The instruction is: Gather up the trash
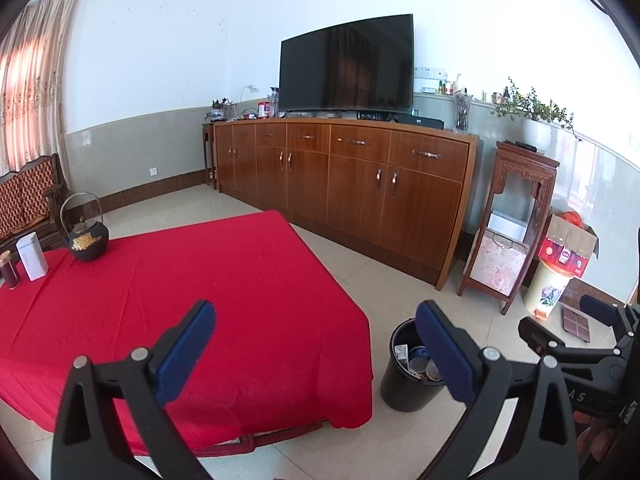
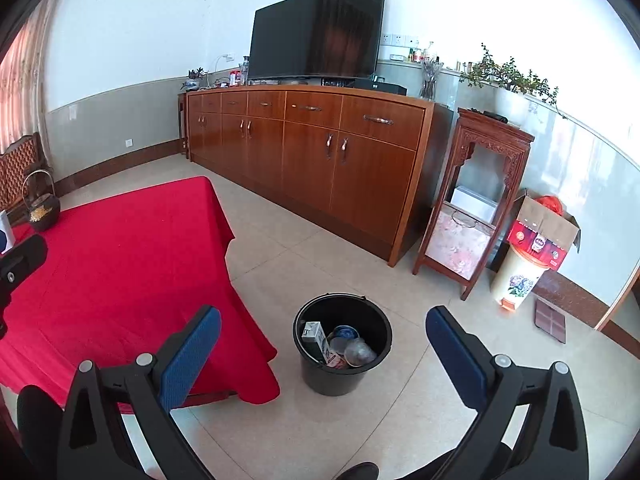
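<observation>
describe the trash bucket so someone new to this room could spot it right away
Start at the red-covered table; on the floor tiles off its near corner stands a black bucket. Unlike the cream flowered bin by the wall, it is plain black, open-topped, with a carton and cups inside.

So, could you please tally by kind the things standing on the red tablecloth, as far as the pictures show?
Black iron teapot: 1
White box: 1
Dark round tin: 1
Total: 3, all near the far left edge of the red tablecloth. Both claws are open and hold nothing.
</observation>
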`<state>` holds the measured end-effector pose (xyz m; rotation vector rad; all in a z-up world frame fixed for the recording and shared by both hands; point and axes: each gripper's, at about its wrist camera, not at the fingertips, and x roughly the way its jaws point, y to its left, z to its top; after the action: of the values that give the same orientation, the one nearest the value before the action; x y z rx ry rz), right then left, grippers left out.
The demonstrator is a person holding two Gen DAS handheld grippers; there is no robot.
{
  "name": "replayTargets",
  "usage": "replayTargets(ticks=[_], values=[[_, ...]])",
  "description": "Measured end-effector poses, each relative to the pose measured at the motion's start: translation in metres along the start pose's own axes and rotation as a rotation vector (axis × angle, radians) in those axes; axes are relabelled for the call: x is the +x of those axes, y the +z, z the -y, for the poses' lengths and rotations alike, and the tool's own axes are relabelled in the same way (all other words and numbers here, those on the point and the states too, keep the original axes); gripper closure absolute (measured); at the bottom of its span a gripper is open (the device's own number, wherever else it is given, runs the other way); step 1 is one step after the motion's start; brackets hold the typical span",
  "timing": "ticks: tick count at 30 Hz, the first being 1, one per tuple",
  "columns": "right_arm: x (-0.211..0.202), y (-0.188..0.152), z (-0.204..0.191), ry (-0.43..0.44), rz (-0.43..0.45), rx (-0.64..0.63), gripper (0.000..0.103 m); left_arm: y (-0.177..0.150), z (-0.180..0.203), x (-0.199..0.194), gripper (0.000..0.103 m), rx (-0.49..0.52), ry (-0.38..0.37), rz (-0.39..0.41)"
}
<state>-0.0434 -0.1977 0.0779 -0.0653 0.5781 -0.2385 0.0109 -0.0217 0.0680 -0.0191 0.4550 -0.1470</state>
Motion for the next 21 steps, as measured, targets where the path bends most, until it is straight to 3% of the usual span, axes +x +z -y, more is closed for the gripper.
replayTargets(ticks=[21], values=[[0.0029,0.0005,0.0019,0.012,-0.002,-0.007,0.0,-0.0003,0.0053,-0.0009,0.002,0.013,0.006,-0.005]])
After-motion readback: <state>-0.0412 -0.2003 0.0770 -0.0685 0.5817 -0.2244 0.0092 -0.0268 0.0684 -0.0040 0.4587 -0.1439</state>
